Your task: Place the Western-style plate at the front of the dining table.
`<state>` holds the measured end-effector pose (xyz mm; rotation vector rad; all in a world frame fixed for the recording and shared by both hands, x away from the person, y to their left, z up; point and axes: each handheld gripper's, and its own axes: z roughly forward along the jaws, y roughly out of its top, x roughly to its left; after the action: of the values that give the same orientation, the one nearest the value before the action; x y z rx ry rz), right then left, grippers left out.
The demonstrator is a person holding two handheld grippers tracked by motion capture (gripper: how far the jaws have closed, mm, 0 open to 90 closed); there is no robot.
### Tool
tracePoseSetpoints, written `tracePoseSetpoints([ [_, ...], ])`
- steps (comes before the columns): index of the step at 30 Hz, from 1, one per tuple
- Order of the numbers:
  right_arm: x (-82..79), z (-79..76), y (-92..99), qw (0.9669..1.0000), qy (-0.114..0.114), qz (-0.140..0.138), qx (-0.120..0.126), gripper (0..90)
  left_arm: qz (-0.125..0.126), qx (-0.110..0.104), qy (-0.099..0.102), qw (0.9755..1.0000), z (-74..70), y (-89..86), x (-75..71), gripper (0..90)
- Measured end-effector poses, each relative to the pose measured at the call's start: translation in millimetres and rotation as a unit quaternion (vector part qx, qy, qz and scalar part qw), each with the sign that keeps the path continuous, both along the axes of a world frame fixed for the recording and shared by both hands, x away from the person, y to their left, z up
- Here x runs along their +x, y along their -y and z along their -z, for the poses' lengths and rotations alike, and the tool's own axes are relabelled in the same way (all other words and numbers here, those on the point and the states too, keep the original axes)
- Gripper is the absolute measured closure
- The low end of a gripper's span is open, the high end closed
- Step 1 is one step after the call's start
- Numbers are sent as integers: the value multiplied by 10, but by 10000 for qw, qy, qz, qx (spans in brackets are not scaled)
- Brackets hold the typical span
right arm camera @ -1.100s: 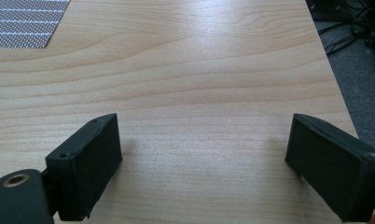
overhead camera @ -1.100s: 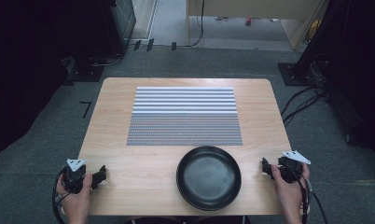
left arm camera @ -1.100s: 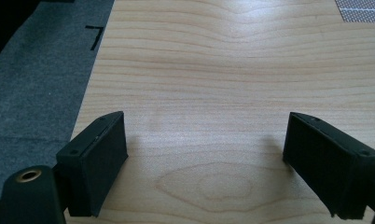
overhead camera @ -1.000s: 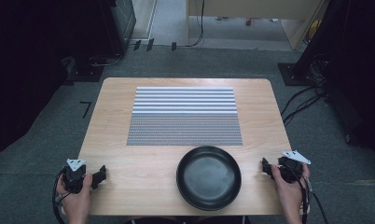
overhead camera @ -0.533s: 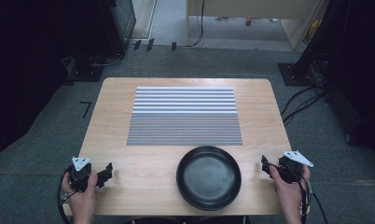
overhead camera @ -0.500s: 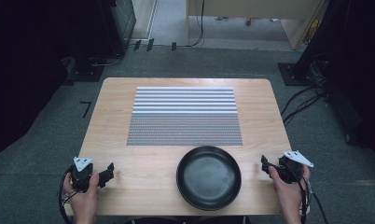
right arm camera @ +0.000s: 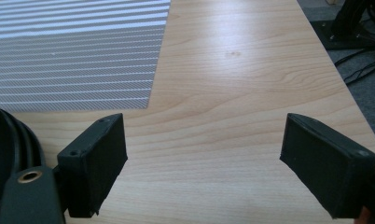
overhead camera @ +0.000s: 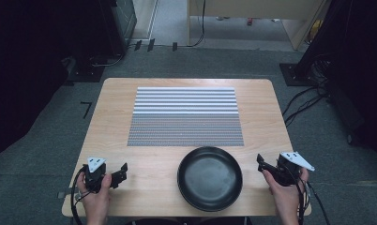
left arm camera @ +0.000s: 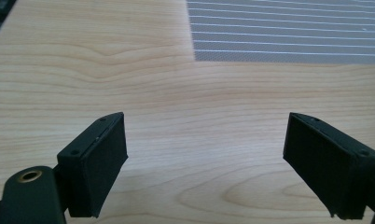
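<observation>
A black pan (overhead camera: 209,178) sits on the wooden surface (overhead camera: 111,117), just on the near side of the striped mat (overhead camera: 185,116) and not touching either tool. The left tool (overhead camera: 120,172) rests well to the left of the pan, its jaws standing wide apart over bare wood. The right tool (overhead camera: 261,162) lies just to the right of the pan, jaws likewise spread with nothing between them; in the right gripper view the pan's rim (right arm camera: 3,135) curves past the left jaw. The likely risk is a one-sided grab: clamping the low, slick rim at a single point could let the pan tip, slide toward the near edge of the surface, or scuff the mat
</observation>
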<state>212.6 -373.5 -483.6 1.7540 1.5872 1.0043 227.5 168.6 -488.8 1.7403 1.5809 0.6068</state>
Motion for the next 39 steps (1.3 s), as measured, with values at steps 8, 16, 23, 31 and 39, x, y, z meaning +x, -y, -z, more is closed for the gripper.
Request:
tracePoseSetpoints([
  [8, -26, -67, -123, 9999, 95, -73, 122, 149, 296, -105, 18, 9995, -26, 234, 2, 133],
  [16, -52, -105, -215, 9996, 193, -195, 106, 192, 512, -165, 8, 9986, -30, 419, 4, 133],
  [23, -63, -111, -283, 9988, 178, -447, 123, 273, 710, -229, 10, 9972, -37, 566, -7, 133],
  [31, -97, -136, -331, 9974, 287, -600, 268, 416, 1019, -428, -68, 9938, -30, 779, -14, 133],
  [39, -112, -123, -381, 9968, 266, -710, 246, 483, 1189, -486, -101, 9917, -32, 931, -14, 133],
])
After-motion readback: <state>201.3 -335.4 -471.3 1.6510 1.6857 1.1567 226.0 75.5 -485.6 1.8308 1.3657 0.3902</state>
